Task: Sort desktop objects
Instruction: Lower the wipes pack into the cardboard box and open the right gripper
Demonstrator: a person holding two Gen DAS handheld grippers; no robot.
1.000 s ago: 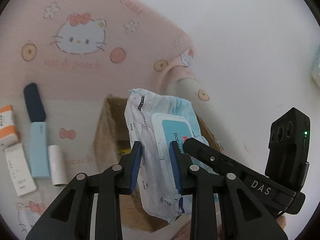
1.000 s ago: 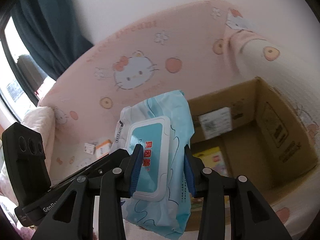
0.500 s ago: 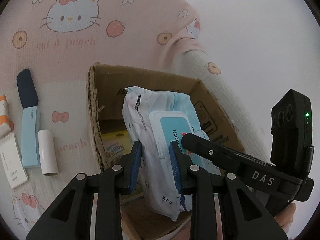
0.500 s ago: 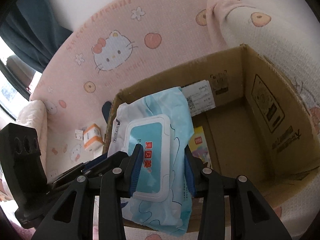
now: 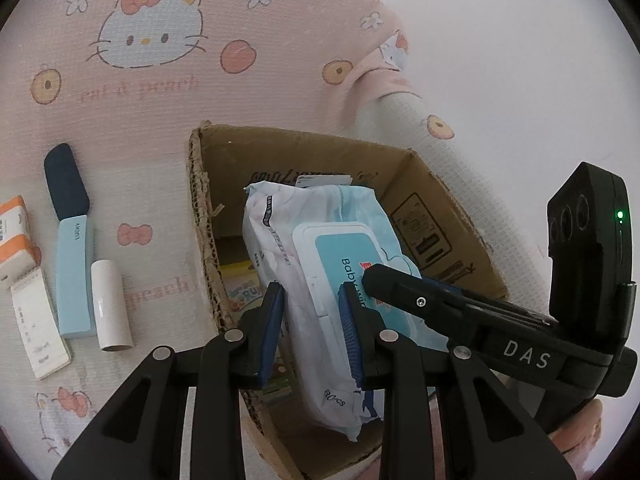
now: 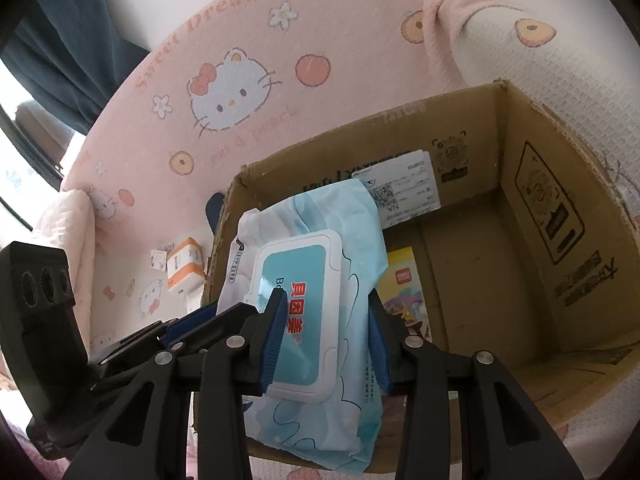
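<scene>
A light blue baby wipes pack (image 5: 316,248) with a white flip lid is held by both grippers at once. My left gripper (image 5: 312,332) is shut on its near end, and my right gripper (image 6: 326,332) is shut across its lid (image 6: 300,280). The pack hangs over the open cardboard box (image 5: 420,200), also seen in the right wrist view (image 6: 520,240). A yellow packet (image 6: 402,280) lies on the box floor. The right gripper's body (image 5: 520,344) crosses the left wrist view.
On the pink Hello Kitty cloth (image 5: 160,80) left of the box lie a blue and navy file (image 5: 72,240), a white tube (image 5: 110,304), a white paper slip (image 5: 38,324) and an orange and white carton (image 5: 14,236), the carton also showing in the right wrist view (image 6: 184,264).
Both grippers have carried the wipes pack forward and down, from in front of the box to over its opening. The grip on the pack has not changed.
</scene>
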